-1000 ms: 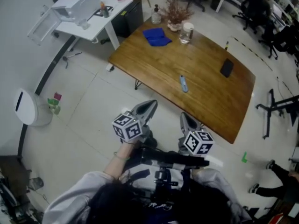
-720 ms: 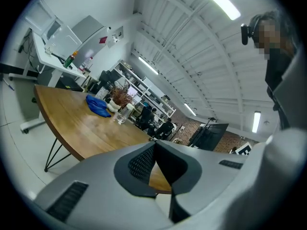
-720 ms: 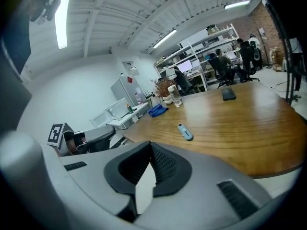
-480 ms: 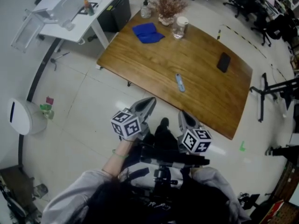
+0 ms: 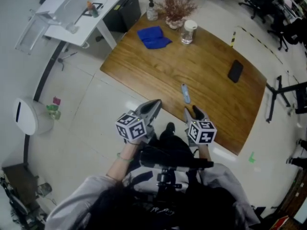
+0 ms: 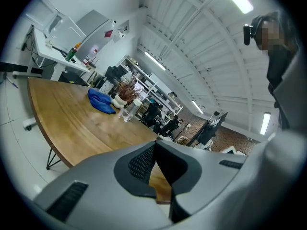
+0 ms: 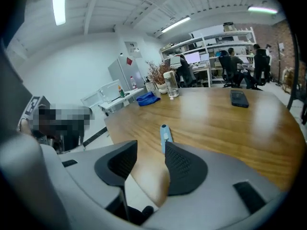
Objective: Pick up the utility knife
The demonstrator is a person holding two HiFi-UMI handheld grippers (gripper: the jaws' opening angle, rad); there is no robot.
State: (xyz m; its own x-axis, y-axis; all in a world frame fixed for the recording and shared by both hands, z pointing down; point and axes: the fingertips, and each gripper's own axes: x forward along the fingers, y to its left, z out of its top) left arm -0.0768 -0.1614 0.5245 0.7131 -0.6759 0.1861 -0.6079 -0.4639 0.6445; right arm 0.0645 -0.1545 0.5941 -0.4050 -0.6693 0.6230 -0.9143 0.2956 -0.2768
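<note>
Utility knife (image 7: pixel 165 134) lies beyond right claw (image 7: pixel 148 150), just opened, empty; left claw (image 6: pixel 154 146) clenched.

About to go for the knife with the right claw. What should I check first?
1. Knife lying free on table: ok.
2. Right claw open: ok; it has just been opening, nothing between its jaws.
3. Knife ahead of the gap: ok, roughly.
4. Right claw at knife: not ok, short of it.
5. Left claw shut, empty, off to the side: ok.
6. Knife retracted: cannot tell.
</note>
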